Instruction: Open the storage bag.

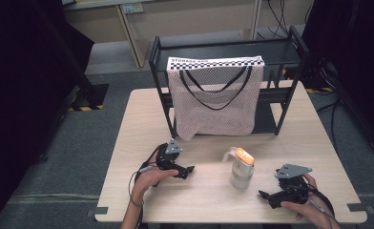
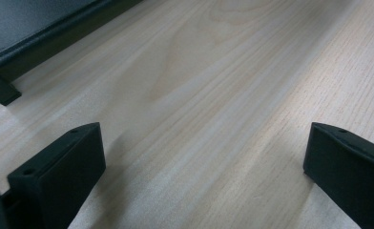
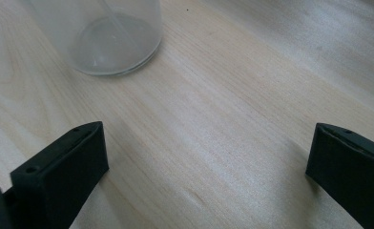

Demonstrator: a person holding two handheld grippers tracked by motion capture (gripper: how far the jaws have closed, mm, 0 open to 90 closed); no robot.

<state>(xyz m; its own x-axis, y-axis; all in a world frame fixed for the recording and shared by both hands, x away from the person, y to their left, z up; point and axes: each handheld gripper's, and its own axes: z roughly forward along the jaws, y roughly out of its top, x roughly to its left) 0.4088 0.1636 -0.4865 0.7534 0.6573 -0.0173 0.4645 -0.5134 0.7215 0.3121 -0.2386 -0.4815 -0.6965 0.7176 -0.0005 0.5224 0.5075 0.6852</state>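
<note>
We hold two grippers low over a pale wooden table (image 1: 142, 119). From the high view, our left gripper (image 1: 187, 171) sits at about eight o'clock of the table's middle, and our right gripper (image 1: 265, 195) at about four o'clock, close to the near edge. Between them, nearer the right one, stands a clear bottle (image 1: 241, 168) with a white and orange cap, upright on the wood.

In the left gripper view the two black jaws stand wide apart with bare wood grain between them, nothing held; a dark foot of the shelf rack (image 2: 1, 88) shows at ten o'clock. In the right gripper view the jaws are likewise spread wide and empty, and the round clear base of the bottle (image 3: 111, 40) stands on the table at eleven o'clock, apart from both jaws.

At twelve o'clock on the table a black shelf rack (image 1: 290, 81) stands, and a pink mesh bag (image 1: 213, 114) with dark handles hangs down over its front.
</note>
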